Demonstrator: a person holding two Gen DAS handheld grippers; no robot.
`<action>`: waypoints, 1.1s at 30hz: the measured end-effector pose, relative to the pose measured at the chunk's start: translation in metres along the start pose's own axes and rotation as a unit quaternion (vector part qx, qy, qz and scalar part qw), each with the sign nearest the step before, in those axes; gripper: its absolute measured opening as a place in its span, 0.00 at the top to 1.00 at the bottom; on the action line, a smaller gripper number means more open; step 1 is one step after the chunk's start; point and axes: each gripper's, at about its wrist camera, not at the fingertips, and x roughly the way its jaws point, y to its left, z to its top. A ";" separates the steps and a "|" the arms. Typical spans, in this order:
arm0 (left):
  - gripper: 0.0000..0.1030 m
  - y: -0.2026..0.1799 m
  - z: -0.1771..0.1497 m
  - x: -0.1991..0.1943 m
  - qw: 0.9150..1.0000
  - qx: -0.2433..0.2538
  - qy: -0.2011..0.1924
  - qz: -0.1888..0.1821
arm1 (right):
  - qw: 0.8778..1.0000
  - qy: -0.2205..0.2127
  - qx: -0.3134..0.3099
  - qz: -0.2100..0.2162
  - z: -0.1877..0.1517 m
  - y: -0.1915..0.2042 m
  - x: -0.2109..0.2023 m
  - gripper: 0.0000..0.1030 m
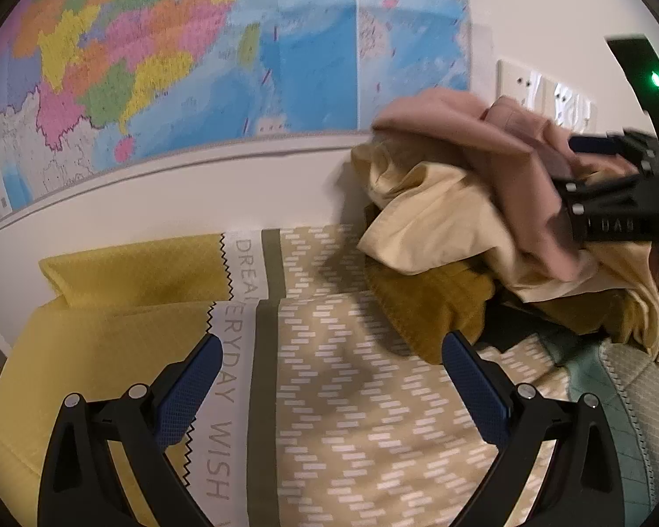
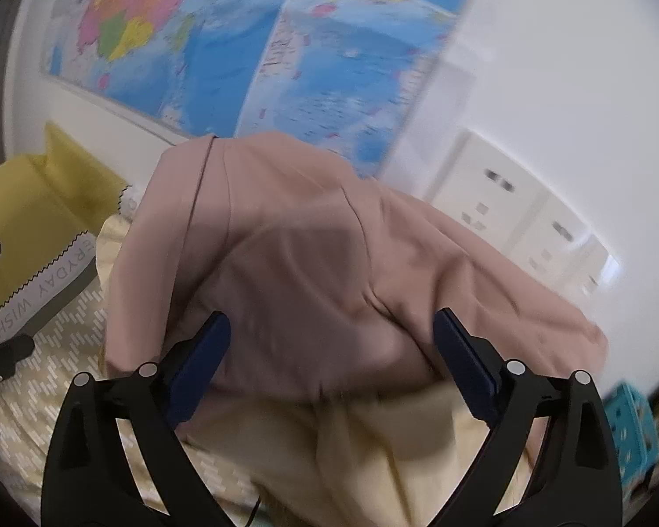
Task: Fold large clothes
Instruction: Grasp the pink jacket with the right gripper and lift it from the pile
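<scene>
While the left gripper (image 1: 331, 386) hangs over the patterned bed cover (image 1: 373, 417), its jaws stand wide apart on nothing; up and right of them the pink garment (image 1: 474, 153) tops a heap of clothes, soft, light and likely to slump, best taken by a hem or seam; from the right wrist, the right gripper (image 2: 331, 362) spreads its jaws wide beside the garment's bulge, unclamped.

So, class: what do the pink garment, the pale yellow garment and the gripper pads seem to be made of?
Pink garment: soft matte woven cloth, probably cotton; it drapes in smooth folds with stitched seams.
Pale yellow garment: thin matte fabric that creases crisply.
Left gripper pads: blue rubber or plastic, with a fine gridded texture.
</scene>
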 end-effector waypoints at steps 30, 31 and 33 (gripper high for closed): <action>0.06 -0.075 0.093 0.014 0.945 0.200 -0.206 -0.157 | 0.945 -0.186 0.263 0.058 0.037 -0.195 -0.198 0.91; 0.06 -0.086 0.094 0.016 0.939 0.219 -0.220 -0.149 | 0.944 -0.187 0.266 0.062 0.035 -0.199 -0.199 0.90; 0.06 -0.102 0.098 0.021 0.926 0.254 -0.215 -0.179 | 0.943 -0.186 0.267 0.064 0.034 -0.202 -0.199 0.90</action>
